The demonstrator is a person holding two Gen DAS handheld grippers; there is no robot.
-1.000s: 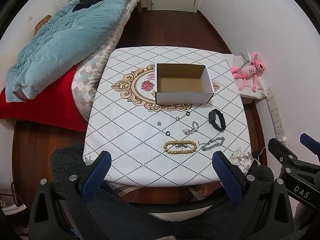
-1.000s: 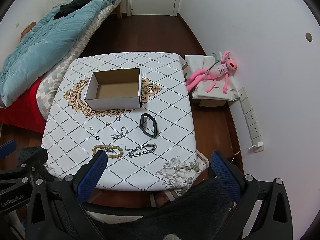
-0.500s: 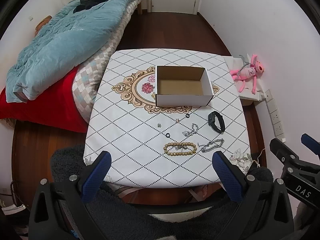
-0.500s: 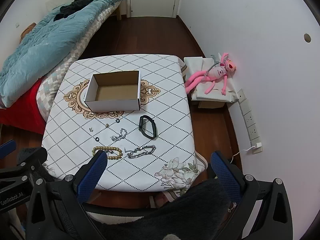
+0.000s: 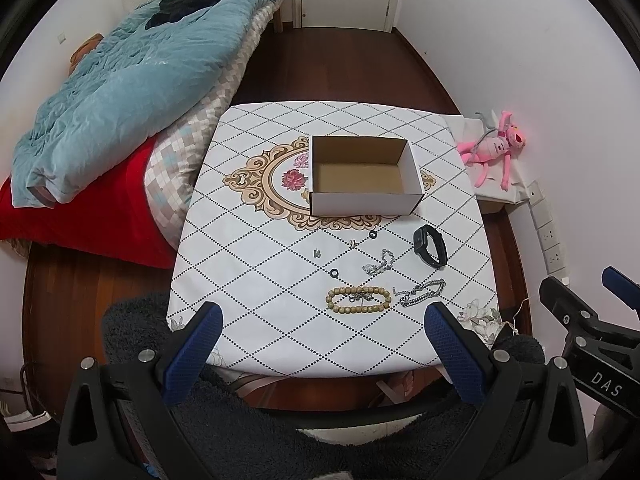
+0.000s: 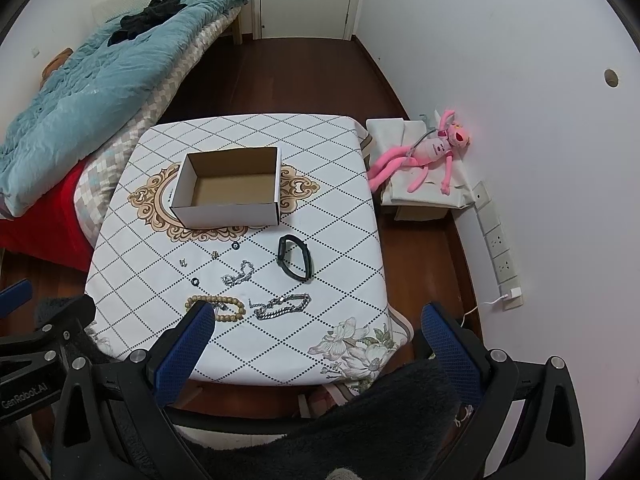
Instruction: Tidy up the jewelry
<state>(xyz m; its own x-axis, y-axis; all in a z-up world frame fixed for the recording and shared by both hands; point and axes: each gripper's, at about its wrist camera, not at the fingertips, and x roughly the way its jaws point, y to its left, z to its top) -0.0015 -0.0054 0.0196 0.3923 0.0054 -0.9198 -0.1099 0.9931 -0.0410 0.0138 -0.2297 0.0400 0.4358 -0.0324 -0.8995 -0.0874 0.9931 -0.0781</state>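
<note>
An empty white cardboard box [image 5: 365, 176] [image 6: 228, 190] stands on the patterned table [image 5: 260, 280] [image 6: 340, 240]. In front of it lie a black wrist band [image 5: 430, 245] [image 6: 295, 257], a wooden bead bracelet [image 5: 359, 299] [image 6: 224, 308], a thick silver chain [image 5: 422, 293] [image 6: 282, 306], a thin silver chain [image 5: 379, 263] [image 6: 239, 274], two small black rings and two tiny earrings. My left gripper [image 5: 320, 334] hangs open above the table's near edge. My right gripper [image 6: 316, 334] is open too, near the front right corner. Neither holds anything.
A bed with a teal quilt [image 5: 132, 68] and red cover adjoins the table's left side. A pink plush toy [image 6: 430, 152] lies on a low box by the right wall, beside wall sockets [image 6: 496, 240]. Dark fuzzy fabric [image 5: 320, 440] fills the foreground below the grippers.
Both cameras have pulled back and risen slightly, so the table looks a little smaller. The jewelry and box have not moved. Both grippers stay open.
</note>
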